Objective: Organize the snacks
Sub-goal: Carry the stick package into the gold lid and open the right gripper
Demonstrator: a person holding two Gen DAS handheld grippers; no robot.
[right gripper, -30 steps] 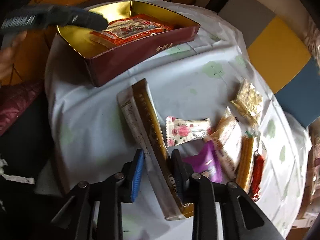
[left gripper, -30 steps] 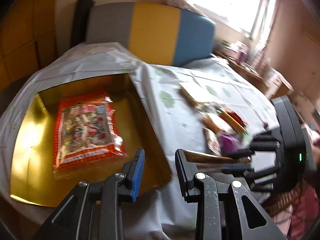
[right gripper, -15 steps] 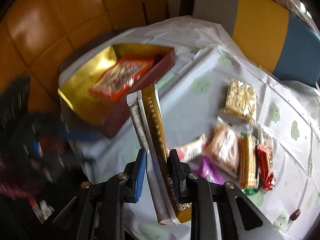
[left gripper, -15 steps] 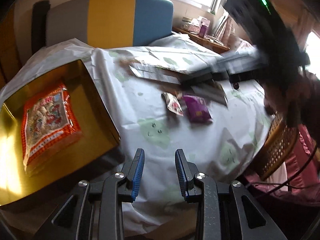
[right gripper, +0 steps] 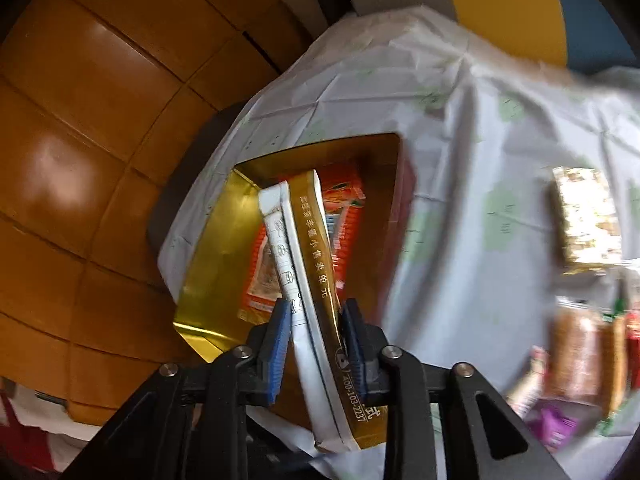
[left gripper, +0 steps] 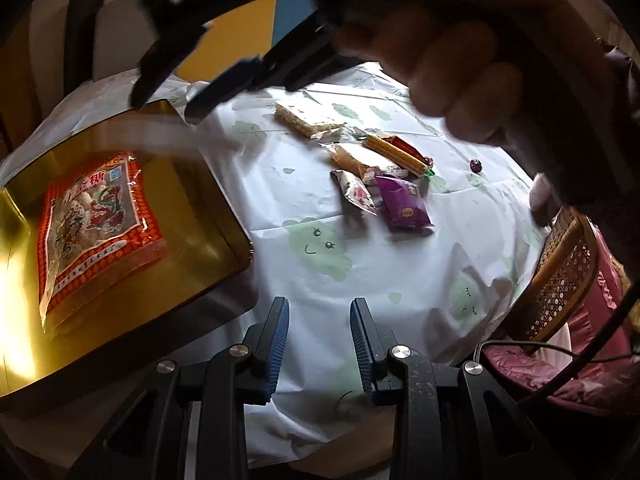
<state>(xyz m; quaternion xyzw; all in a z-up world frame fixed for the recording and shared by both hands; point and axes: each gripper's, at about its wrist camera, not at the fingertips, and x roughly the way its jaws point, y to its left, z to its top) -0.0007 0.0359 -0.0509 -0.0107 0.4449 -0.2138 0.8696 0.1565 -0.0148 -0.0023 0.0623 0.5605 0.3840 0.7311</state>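
Observation:
My right gripper has a long gold and white box between its pads, which touch both sides while the jaws are opening. The box hangs tilted over the gold-lined tray, above the red-orange snack bag. From the left wrist view, the right gripper reaches over the tray with the box a pale blur beside the bag. My left gripper is open and empty above the table's near edge. Loose snacks lie on the cloth: a purple packet, a pink-white packet and a cracker pack.
A person's hand fills the upper right of the left wrist view. A rattan chair with a pink cushion stands at the table's right. A grey, yellow and blue chair back is behind the table. Brown wall panels lie past the tray.
My right gripper lifted the long box off the cloth, carried it left over the gold tray and rolled. The left gripper sank slightly and stayed open.

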